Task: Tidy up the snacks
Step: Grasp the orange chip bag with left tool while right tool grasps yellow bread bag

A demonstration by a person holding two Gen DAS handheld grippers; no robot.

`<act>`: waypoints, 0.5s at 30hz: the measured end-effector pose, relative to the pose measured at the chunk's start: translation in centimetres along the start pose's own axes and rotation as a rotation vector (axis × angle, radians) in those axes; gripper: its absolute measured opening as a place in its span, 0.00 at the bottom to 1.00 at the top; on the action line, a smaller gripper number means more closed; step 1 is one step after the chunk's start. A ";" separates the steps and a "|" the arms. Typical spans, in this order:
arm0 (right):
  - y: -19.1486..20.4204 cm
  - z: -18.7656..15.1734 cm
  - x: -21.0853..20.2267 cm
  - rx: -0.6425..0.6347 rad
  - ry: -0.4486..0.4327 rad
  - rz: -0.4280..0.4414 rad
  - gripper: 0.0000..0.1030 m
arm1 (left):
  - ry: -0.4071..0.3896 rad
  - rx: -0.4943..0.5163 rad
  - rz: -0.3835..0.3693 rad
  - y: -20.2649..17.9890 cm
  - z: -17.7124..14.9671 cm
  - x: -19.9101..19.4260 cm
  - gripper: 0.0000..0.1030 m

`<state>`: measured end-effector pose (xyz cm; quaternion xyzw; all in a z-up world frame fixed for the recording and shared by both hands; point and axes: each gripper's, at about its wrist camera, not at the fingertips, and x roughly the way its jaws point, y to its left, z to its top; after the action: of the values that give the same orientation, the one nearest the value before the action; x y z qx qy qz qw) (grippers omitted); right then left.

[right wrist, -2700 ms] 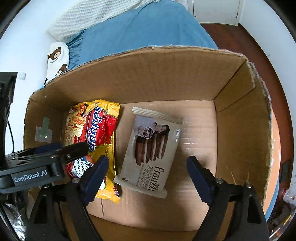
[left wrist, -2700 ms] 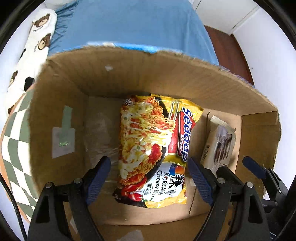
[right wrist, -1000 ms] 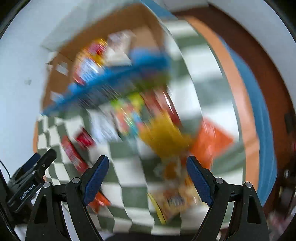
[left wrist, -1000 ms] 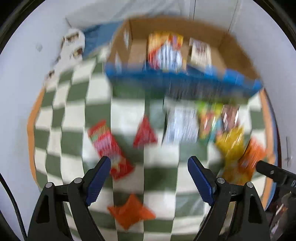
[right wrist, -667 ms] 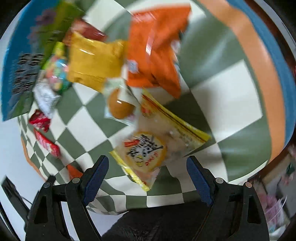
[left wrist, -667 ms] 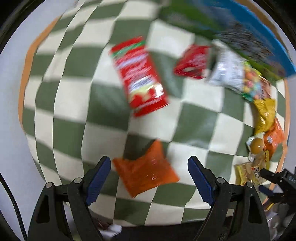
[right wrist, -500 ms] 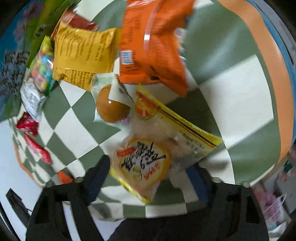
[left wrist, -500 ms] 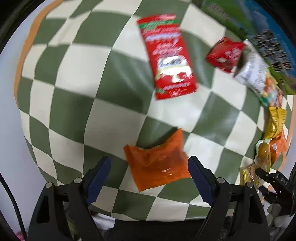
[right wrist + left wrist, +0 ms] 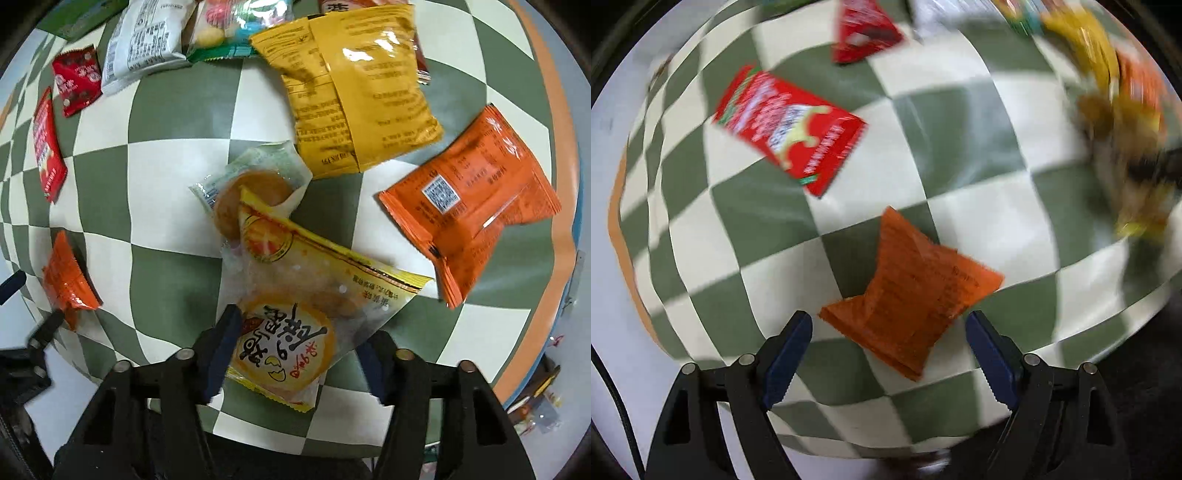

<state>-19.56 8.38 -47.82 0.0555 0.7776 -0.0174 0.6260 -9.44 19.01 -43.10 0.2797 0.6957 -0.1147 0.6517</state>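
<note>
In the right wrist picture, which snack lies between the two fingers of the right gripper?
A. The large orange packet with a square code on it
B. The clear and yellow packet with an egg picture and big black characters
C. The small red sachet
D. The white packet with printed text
B: the right gripper has its fingers on either side of the clear and yellow egg packet, which lies on the checked cloth.

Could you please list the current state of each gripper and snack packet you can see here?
Left gripper: open, straddling the small orange packet, not touching.
Right gripper: shut on the egg-yolk pastry pack.
Small orange packet: flat on the cloth.
Yellow bag: back side up.
Large orange bag: back side up.
</note>
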 end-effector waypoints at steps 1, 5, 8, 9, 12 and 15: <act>0.0 0.0 -0.1 0.007 -0.009 0.002 0.73 | 0.013 0.010 0.022 -0.3 0.2 0.8 0.83; 0.1 0.3 -0.9 0.056 -0.025 0.033 0.77 | 0.034 -0.131 -0.014 0.9 1.1 1.9 0.83; -0.7 0.5 -1.3 0.111 -0.041 0.055 0.78 | 0.028 -0.296 -0.063 3.3 1.6 2.0 0.83; -1.0 0.3 -1.2 0.129 -0.044 0.063 0.78 | 0.031 -0.337 -0.088 3.9 1.5 2.0 0.83; -1.4 0.3 -0.9 0.173 -0.046 0.070 0.78 | 0.017 -0.448 -0.176 5.5 0.7 1.4 0.83; -0.4 0.4 0.2 0.151 -0.044 0.024 0.76 | 0.001 -0.469 -0.215 5.9 -1.0 0.9 0.83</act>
<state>-19.28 7.93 -48.09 0.1117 0.7594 -0.0697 0.6372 -7.05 24.57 -42.64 0.0455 0.7292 -0.0186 0.6825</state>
